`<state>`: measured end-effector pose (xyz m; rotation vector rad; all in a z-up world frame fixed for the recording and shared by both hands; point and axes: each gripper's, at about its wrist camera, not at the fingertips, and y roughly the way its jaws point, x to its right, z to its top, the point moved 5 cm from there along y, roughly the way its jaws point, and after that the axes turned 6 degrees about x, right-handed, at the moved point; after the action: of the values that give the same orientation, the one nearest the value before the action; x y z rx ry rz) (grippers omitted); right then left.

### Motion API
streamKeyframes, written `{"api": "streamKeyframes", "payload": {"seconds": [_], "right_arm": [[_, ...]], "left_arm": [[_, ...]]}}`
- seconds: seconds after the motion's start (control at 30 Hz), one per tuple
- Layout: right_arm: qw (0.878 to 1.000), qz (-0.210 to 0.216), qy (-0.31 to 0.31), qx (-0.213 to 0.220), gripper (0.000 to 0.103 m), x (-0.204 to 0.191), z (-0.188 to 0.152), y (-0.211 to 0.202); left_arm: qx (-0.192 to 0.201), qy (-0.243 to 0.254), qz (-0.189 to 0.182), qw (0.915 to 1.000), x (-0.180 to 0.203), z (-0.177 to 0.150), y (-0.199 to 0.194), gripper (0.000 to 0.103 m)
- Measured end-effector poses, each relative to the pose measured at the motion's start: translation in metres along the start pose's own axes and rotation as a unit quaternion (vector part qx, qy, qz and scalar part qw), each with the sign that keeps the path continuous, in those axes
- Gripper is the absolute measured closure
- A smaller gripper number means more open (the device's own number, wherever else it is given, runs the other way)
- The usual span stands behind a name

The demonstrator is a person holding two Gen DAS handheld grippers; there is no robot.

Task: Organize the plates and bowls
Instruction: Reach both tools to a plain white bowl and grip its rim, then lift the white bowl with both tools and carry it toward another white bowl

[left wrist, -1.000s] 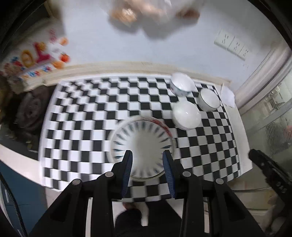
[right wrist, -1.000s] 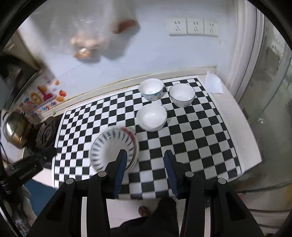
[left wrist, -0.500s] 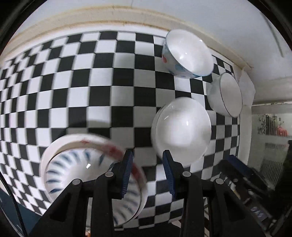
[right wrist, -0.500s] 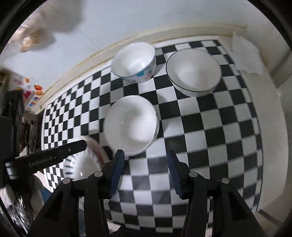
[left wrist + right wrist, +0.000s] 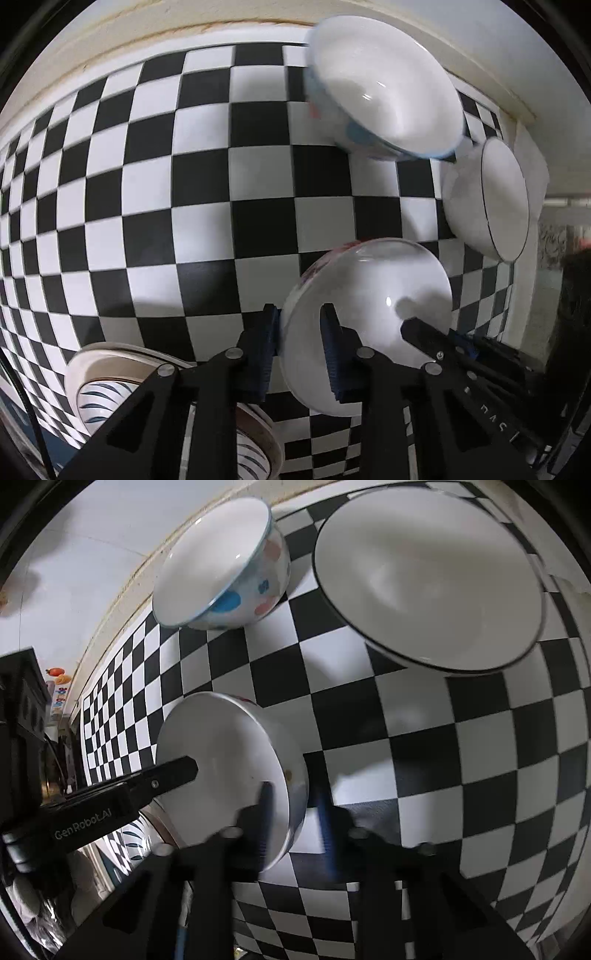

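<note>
A plain white bowl (image 5: 369, 306) stands on the checkered mat; it also shows in the right wrist view (image 5: 225, 768). My left gripper (image 5: 298, 347) is open and straddles the bowl's left rim, one finger inside, one outside. My right gripper (image 5: 293, 819) is open and straddles its right rim the same way. A spotted bowl (image 5: 380, 99) (image 5: 229, 568) and a black-rimmed white bowl (image 5: 491, 199) (image 5: 428, 576) stand behind it. A stack of striped plates (image 5: 122, 384) (image 5: 136, 834) lies to the left.
The black-and-white checkered mat (image 5: 147, 184) (image 5: 461, 757) covers the counter up to the white wall (image 5: 110, 33). A dark stove area (image 5: 22, 709) lies at the far left. A white paper (image 5: 535, 162) lies at the right edge.
Both grippers have dropped and closed in on the plain white bowl. From above the mat they now sit over opposite rims of it. The plates have slid to the lower left of view.
</note>
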<state>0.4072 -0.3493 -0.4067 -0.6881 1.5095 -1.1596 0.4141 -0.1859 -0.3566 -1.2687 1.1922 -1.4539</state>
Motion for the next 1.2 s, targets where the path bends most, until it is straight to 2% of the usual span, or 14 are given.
{"api": "streamKeyframes", "payload": {"seconds": [0.07, 0.27, 0.6, 0.9, 1.2], "right_arm": [[1.000, -0.004, -0.005, 0.000, 0.090, 0.000, 0.000, 0.003], [1.000, -0.017, -0.020, -0.002, 0.091, 0.000, -0.008, -0.005], [0.999, -0.022, -0.027, -0.005, 0.091, 0.019, -0.054, -0.050], [0.999, -0.020, -0.008, -0.026, 0.091, 0.046, -0.094, -0.054], [0.999, -0.024, 0.005, -0.044, 0.091, 0.056, -0.107, -0.034]], "left_arm": [[0.008, 0.016, 0.012, 0.9998, 0.006, -0.002, -0.002, 0.082], [0.006, 0.016, 0.009, 0.9998, 0.014, -0.019, -0.005, 0.082], [0.001, 0.041, -0.016, 0.9990, 0.047, -0.066, -0.021, 0.082], [-0.031, 0.053, -0.019, 0.9980, 0.061, -0.091, 0.002, 0.082], [-0.047, 0.067, -0.005, 0.9966, 0.074, -0.102, 0.029, 0.082]]}}
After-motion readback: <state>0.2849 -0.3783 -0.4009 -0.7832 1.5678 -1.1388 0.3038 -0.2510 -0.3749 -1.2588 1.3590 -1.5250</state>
